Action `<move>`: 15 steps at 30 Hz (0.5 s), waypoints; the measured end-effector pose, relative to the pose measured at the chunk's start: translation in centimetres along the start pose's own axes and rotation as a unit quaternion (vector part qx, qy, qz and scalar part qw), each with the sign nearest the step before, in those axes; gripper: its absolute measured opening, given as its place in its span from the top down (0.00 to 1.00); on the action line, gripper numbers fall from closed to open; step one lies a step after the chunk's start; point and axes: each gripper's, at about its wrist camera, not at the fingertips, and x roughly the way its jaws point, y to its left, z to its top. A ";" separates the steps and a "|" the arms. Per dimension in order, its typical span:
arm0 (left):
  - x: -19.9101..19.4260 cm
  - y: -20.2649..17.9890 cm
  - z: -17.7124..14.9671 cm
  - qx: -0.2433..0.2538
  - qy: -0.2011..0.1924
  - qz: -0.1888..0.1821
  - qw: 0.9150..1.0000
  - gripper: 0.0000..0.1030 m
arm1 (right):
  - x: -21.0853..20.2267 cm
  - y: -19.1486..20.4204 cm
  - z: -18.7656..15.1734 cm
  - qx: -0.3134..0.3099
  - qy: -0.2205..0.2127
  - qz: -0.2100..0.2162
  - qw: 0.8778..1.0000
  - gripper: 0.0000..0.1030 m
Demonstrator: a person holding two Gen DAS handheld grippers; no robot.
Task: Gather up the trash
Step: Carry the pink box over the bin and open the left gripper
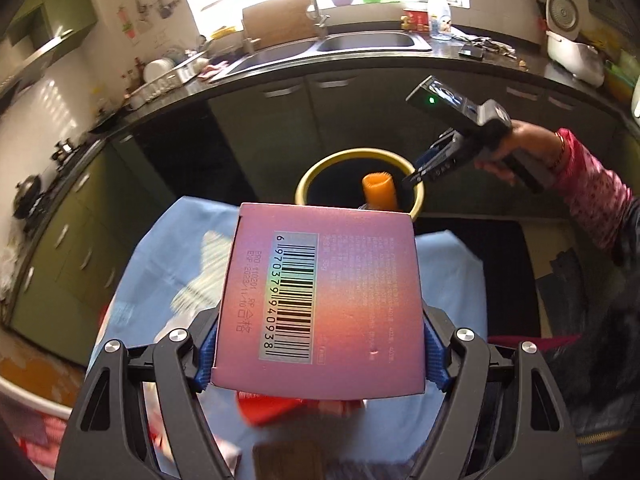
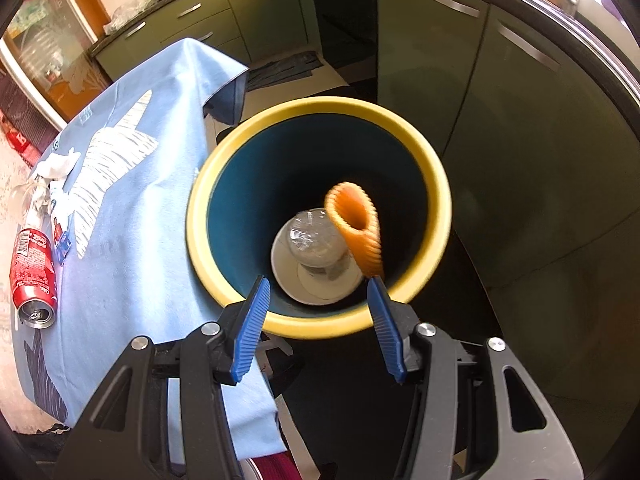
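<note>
My left gripper [image 1: 318, 354] is shut on a pink-purple carton [image 1: 320, 300] with a barcode, held above the blue-clothed table [image 1: 160, 264]. The yellow-rimmed bin [image 2: 320, 216] stands just past the table's edge; it also shows in the left wrist view [image 1: 308, 184]. My right gripper [image 2: 320, 308] is open right over the bin's near rim. An orange ribbed paper sleeve [image 2: 354, 226] is blurred in mid-air inside the bin's mouth, apart from my fingers. A clear bottle [image 2: 314, 246] and a white paper cup lie at the bin's bottom. A red cola can [image 2: 32, 276] lies on the table's left side.
Crumpled white paper [image 2: 60, 164] and a clear wrapper lie near the can. A red item [image 1: 288, 408] sits under the carton. Green cabinets [image 2: 500, 120] stand behind the bin, with a sink counter [image 1: 360, 44] above. A dark mat [image 2: 284, 68] lies on the floor.
</note>
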 end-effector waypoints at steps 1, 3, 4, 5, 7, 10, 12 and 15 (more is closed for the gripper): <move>1.1 -0.1 1.3 0.002 0.004 -0.013 1.000 0.26 | -0.1 -0.4 -0.2 0.004 -0.002 0.000 1.000 0.53; 3.7 -0.1 4.0 0.002 0.016 -0.046 0.999 0.26 | -0.5 -1.4 -0.8 0.014 -0.005 -0.001 1.000 0.53; 5.3 -0.2 5.4 0.003 0.024 -0.061 0.998 0.26 | -0.7 -1.8 -1.0 0.019 -0.006 -0.001 1.000 0.53; 6.4 -0.3 6.3 0.004 0.030 -0.068 0.997 0.26 | -0.8 -2.3 -1.3 0.025 -0.007 -0.002 1.000 0.53; 9.6 -0.7 8.7 0.010 0.045 -0.080 0.996 0.26 | -1.1 -3.1 -1.7 0.034 -0.008 -0.004 0.999 0.53; 13.9 -1.2 10.9 0.012 0.061 -0.087 0.994 0.26 | -1.3 -4.3 -2.5 0.046 -0.006 -0.008 0.999 0.53; 16.9 -1.5 12.6 0.016 0.074 -0.091 0.993 0.26 | -1.4 -4.9 -2.9 0.055 -0.006 -0.009 0.998 0.53; 20.6 -1.8 14.4 0.019 0.086 -0.078 0.993 0.25 | -1.4 -5.5 -3.5 0.065 -0.006 -0.008 0.998 0.53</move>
